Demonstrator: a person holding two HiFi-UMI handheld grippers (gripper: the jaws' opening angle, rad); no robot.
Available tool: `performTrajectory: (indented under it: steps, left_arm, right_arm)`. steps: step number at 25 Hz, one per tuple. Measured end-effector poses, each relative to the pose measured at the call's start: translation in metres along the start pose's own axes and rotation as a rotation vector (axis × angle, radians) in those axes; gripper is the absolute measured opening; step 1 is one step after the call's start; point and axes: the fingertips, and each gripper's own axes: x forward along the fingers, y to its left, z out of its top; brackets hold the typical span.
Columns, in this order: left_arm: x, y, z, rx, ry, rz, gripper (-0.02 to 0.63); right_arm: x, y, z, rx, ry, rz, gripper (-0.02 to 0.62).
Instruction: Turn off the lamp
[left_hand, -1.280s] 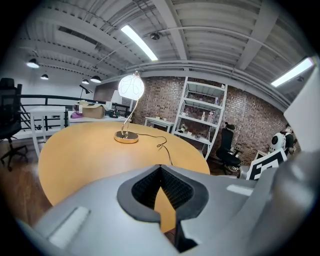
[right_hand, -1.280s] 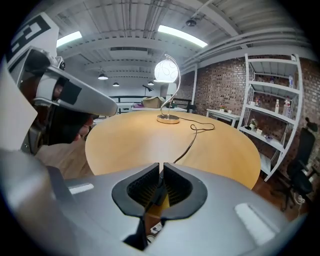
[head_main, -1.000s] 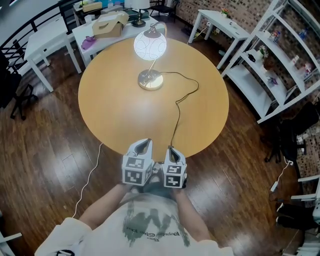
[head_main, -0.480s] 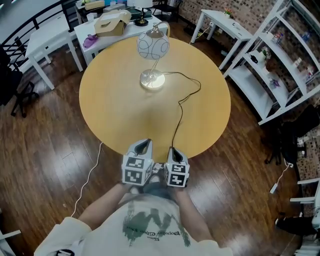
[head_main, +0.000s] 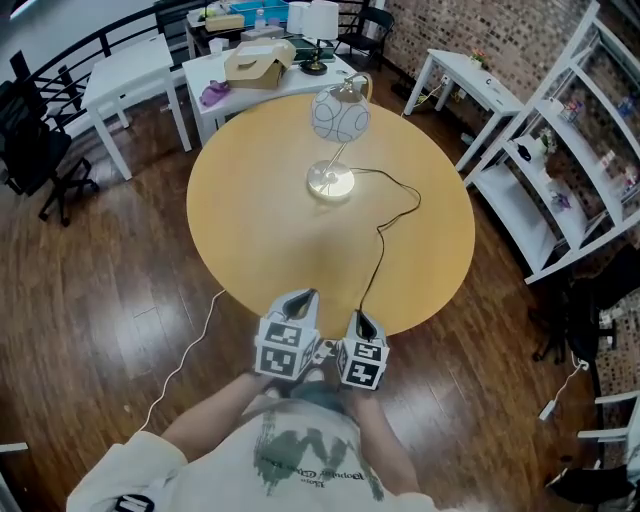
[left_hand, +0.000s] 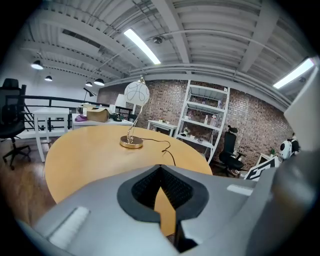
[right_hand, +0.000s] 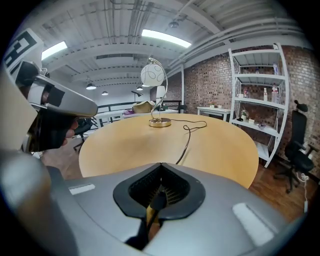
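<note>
Dark wooden flooring (head_main: 90, 290) is seen all round a round, light-wood surface (head_main: 250, 220). White shelving (head_main: 560, 170) is set against a brick wall off its right edge. A white side table (head_main: 215, 72) carrying a cardboard box (head_main: 258, 65) is placed just beyond its far edge.

The lamp (head_main: 340, 118) is stood towards the far edge of the surface, slightly right of the middle. Its round base (head_main: 330, 181) is planted flat and its globe shade is carried above on a curved stem. No glow is shown by the shade, which appears as a dull white ball marked with thin lines.

A dark cord (head_main: 380, 250) is led from the base in a loop towards the right edge, then back across the surface to the near edge.

Both tools are held side by side at that near edge, close together. The left gripper (head_main: 303, 297) is pointed along the surface towards the lamp. Its fingers (left_hand: 145, 187) are brought together at the tips, with nothing caught between them.

The right gripper (head_main: 360, 318) is held where the cord leaves the surface. Its fingers (right_hand: 175, 187) are clenched on a dark length of that cord, which is seen lodged between the pads.
</note>
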Motion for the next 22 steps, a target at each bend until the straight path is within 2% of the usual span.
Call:
performTrajectory:
  steps: [13,22]
  left_arm:
    - [-0.078,0.0,0.012,-0.01,-0.092,-0.015,-0.005]
    - [-0.138,0.006,0.013,-0.021,-0.142,0.012,-0.005]
  right_arm:
    - [-0.072,0.053,0.052,0.035,-0.165,0.062,0.0]
    - [-0.131,0.11,0.072,0.01,-0.268,0.163,0.0]
